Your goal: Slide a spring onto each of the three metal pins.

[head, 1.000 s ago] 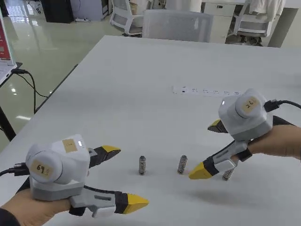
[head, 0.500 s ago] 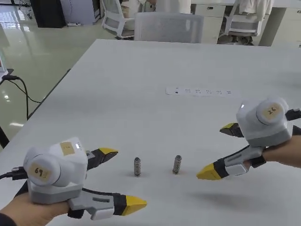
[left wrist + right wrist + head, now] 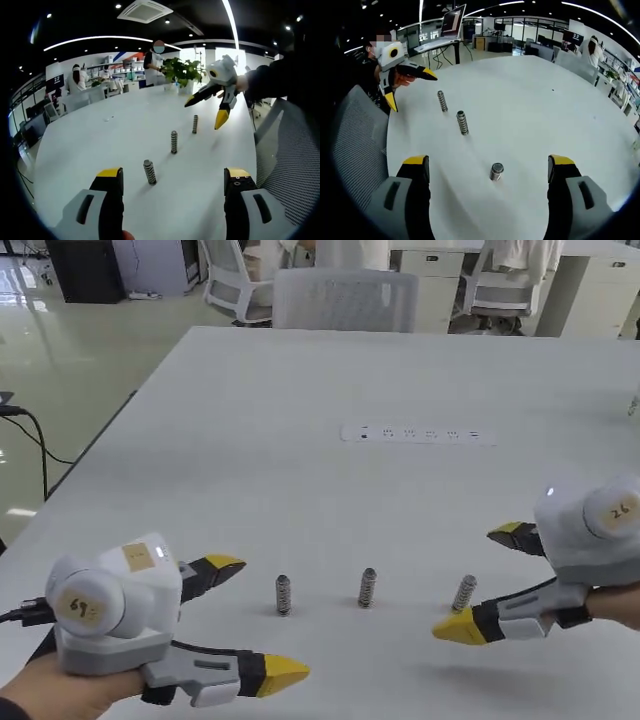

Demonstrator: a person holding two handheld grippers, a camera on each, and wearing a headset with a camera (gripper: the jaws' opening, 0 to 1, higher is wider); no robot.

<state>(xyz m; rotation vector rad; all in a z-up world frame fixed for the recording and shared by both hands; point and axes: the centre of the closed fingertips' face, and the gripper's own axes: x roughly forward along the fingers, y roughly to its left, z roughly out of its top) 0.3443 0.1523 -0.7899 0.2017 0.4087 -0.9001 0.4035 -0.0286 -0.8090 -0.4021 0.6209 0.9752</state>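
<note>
white table (image 3: 300, 440) in the head view: left spring (image 3: 283, 595), middle spring (image 3: 367, 587) and right spring (image 3: 464, 593) stand upright in a row, low centre; left gripper (image 3: 255, 617) lower left, right gripper (image 3: 480, 580) lower right. left gripper view: jaws spread wide, empty, springs at centre. right gripper view: likewise.

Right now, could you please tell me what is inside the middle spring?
The middle spring stands upright on the table. Only its outer coils show. They cover the inside, so no pin can be made out there.
</note>
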